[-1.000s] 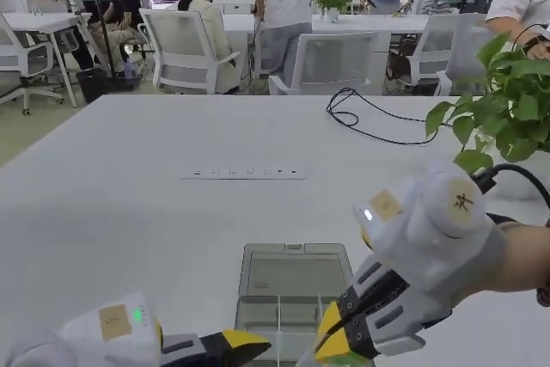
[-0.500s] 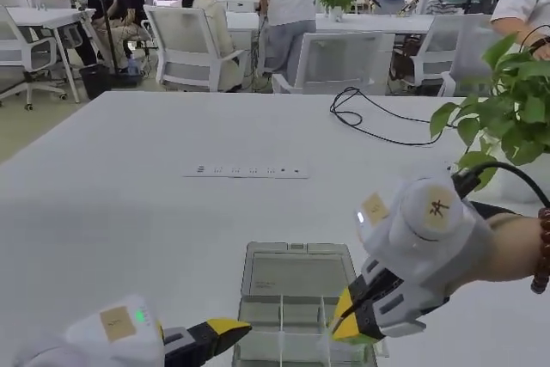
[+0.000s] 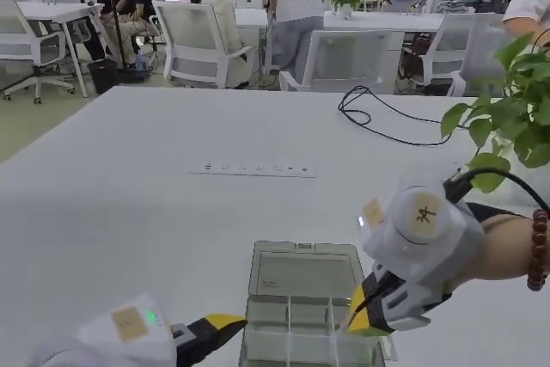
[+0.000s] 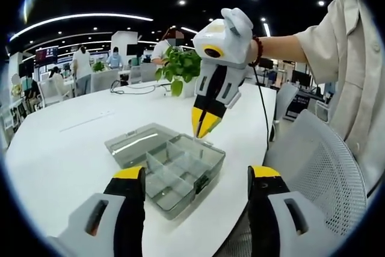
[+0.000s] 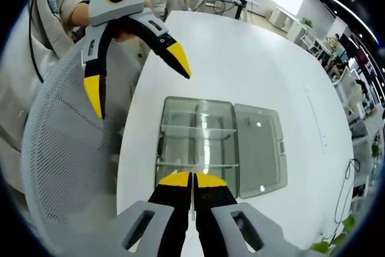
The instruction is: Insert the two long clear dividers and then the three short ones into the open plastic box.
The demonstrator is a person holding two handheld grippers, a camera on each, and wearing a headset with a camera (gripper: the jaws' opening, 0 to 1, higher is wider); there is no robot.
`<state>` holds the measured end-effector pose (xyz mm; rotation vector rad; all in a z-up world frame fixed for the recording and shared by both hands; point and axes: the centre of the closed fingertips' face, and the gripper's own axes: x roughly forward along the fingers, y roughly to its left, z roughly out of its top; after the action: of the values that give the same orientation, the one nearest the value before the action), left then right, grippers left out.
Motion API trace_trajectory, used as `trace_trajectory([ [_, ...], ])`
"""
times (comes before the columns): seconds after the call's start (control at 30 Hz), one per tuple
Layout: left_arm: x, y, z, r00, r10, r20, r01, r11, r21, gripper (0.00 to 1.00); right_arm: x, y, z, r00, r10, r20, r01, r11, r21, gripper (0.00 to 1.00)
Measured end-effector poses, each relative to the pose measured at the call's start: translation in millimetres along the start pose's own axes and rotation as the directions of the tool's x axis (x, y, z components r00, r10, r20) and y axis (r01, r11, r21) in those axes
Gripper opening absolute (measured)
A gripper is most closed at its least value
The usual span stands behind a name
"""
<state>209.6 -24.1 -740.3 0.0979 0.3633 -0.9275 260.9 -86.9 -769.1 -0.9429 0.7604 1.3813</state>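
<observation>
Fingers, left gripper (image 4: 197,174): spread wide, nothing between them; in its own view the two yellow tips stand at the lower left and lower right.
Fingers, right gripper (image 5: 192,180): yellow tips pressed together at the bottom centre of its own view. A thin pale line shows between them; whether that is a clear piece cannot be told.
Plastic box (image 3: 296,328): lower centre of the head view, on the white table (image 3: 129,212), open.
Lid (image 3: 302,271): laid back flat, joined to the upper edge of the tray.
Dividers (image 5: 195,129): clear strips stand inside the tray and cut it into compartments; the count is uncertain.
Right gripper position: tips point down at the right edge of the tray; contact cannot be judged.
Left gripper position: lower left of the head view, just beside the tray's left edge.
Surroundings: power strip (image 3: 253,168) at mid-frame, black cable (image 3: 387,118) at upper right, plant (image 3: 507,118) at the right edge, mesh chair (image 5: 60,148) at the left of the right gripper view.
</observation>
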Motion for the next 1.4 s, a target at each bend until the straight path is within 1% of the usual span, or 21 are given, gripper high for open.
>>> trace_trajectory([
  [0.3, -0.8, 5.7, 0.1, 0.9998, 0.021, 0.006, -0.021, 1.000, -0.021, 0.75, 5.4, -6.5, -5.9, 0.9996, 0.000, -0.030, 0.000, 1.000, 0.002, 0.02],
  [0.5, -0.8, 7.0, 0.2, 0.9997, 0.025, 0.008, -0.025, 0.999, -0.031, 0.75, 9.2, -8.9, -9.2, 0.9989, 0.007, -0.047, -0.006, 1.000, 0.007, 0.02],
  [0.77, -1.0, 7.7, 0.7, 0.9995, 0.028, 0.010, -0.028, 0.999, -0.035, 0.74, 10.1, -7.7, -7.9, 0.9987, 0.023, -0.046, -0.023, 1.000, 0.010, 0.02],
  [0.97, -1.5, 9.4, 1.0, 0.9993, 0.035, 0.013, -0.035, 0.999, -0.040, 0.74, 10.1, -8.1, -8.0, 0.9981, 0.027, -0.056, -0.026, 1.000, 0.006, 0.02],
  [1.1, -1.7, 9.6, 1.0, 0.9993, 0.037, 0.011, -0.036, 0.999, -0.040, 0.74, 10.3, -7.5, -10.7, 0.9969, 0.028, -0.073, -0.028, 1.000, 0.000, 0.02],
  [1.27, -1.6, 9.6, 0.9, 0.9993, 0.037, 0.010, -0.037, 0.999, -0.038, 0.74, 11.5, -7.3, -9.4, 0.9967, 0.029, -0.076, -0.029, 1.000, -0.001, 0.02],
  [1.4, -1.7, 10.1, 0.8, 0.9992, 0.039, 0.010, -0.038, 0.998, -0.040, 0.73, 16.0, -8.4, -9.3, 0.9946, 0.038, -0.097, -0.039, 0.999, -0.014, 0.02],
])
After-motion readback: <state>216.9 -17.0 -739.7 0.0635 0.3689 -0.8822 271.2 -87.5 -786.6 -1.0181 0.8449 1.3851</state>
